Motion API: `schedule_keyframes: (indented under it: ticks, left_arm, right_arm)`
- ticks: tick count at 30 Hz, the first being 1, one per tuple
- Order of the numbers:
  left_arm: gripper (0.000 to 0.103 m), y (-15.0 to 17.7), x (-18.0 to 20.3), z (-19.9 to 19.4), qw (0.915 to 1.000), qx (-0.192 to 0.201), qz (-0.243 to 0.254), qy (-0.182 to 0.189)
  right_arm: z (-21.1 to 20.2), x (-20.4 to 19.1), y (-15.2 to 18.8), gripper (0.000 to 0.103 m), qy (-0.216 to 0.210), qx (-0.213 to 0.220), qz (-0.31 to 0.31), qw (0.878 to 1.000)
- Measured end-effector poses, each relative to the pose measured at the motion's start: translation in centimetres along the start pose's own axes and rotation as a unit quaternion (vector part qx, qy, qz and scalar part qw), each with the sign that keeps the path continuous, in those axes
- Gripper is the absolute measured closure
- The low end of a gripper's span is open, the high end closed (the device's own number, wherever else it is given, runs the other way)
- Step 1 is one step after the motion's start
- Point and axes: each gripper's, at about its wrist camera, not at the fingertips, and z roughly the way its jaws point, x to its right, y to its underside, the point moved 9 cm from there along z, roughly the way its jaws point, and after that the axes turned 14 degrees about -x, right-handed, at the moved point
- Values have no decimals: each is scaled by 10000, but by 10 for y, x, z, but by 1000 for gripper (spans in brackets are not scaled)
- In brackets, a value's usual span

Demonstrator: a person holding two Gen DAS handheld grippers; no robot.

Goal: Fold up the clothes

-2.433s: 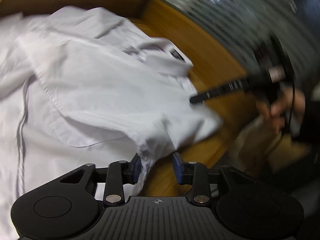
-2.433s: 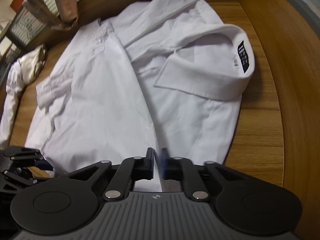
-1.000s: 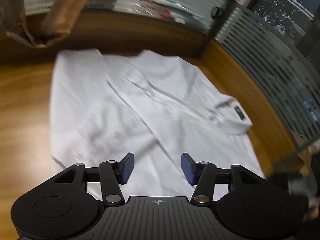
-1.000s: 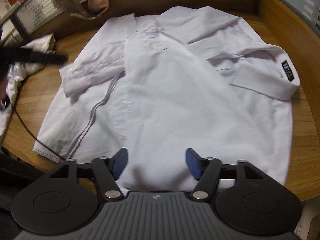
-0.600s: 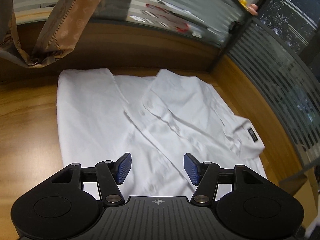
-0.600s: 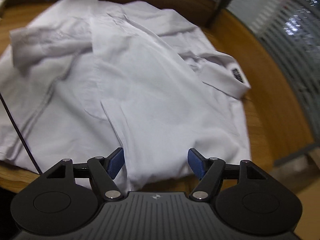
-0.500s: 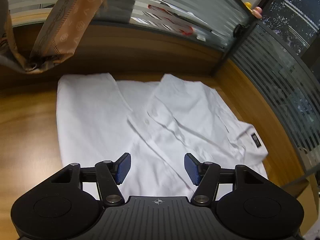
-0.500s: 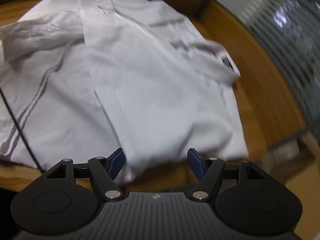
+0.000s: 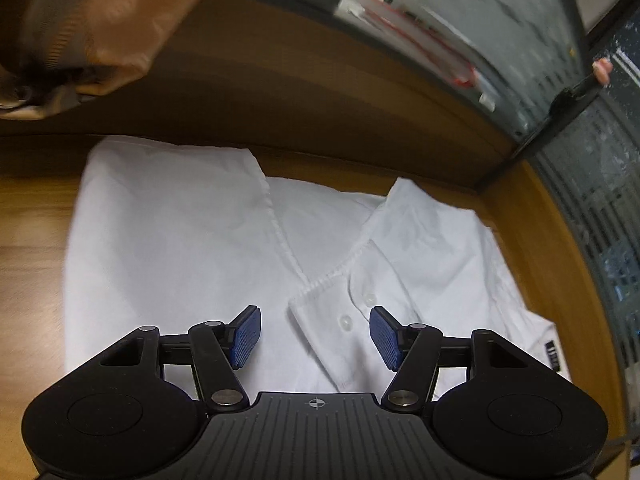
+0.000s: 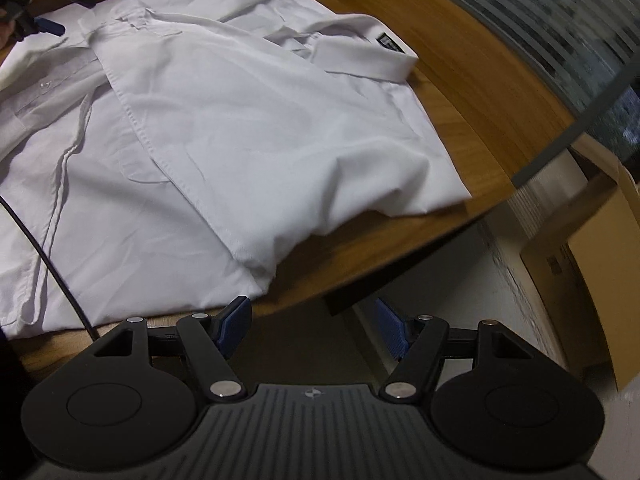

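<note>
While the white shirt lay spread on the wooden table, the left gripper hovered wide apart over its buttoned cuff, and the right gripper gaped empty off the table's edge.

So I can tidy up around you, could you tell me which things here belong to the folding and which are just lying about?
Belongs to the job:
white shirt
left tongs, open
right tongs, open

Lying about:
brown bag
cardboard box
black cable
</note>
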Motion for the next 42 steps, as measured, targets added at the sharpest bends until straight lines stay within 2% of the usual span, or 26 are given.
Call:
schedule_keyframes:
  ticks: [3, 4, 5, 6, 10, 14, 19, 24, 28, 34, 42]
  left_arm:
    - [45, -1, 3, 7, 9999, 32, 100, -66]
    - [56, -1, 4, 8, 9999, 66, 126, -74]
    - [84, 0, 5, 8, 9998, 100, 153, -82]
    - [94, 0, 6, 9, 9997, 134, 179, -90]
    - [97, 1, 15, -12, 9976, 533, 427, 76]
    - [97, 8, 23, -39, 9953, 701, 632, 233]
    - [97, 18, 22, -74, 9947, 819, 439, 434]
    - [97, 29, 16, -103, 9935, 1013, 251, 453]
    - [98, 40, 2, -115, 9947, 977, 169, 260]
    - [98, 64, -39, -124, 9955, 855, -416, -18]
    - [97, 93, -84, -94, 9958, 464, -688, -394]
  right_arm:
    - [-6, 3, 5, 30, -36, 26, 104, 9999]
    - [-8, 4, 6, 30, -47, 44, 135, 9999]
    - [-10, 4, 6, 30, -43, 82, 162, 9998]
    - [-13, 5, 6, 29, -41, 119, 185, 9997]
    - [-20, 2, 1, 29, -65, 272, 163, 9995]
    - [-22, -8, -9, 28, -77, 424, -66, 9991]
    - [-19, -21, -21, 27, 32, 542, -415, 9977]
    - [-4, -28, -32, 28, 176, 469, -723, 9961]
    - [-1, -30, -34, 28, 287, 460, -871, 9947]
    - [-4, -21, -32, 28, 386, 471, -867, 9944]
    - [-11, -20, -36, 30, 278, 681, -920, 9930]
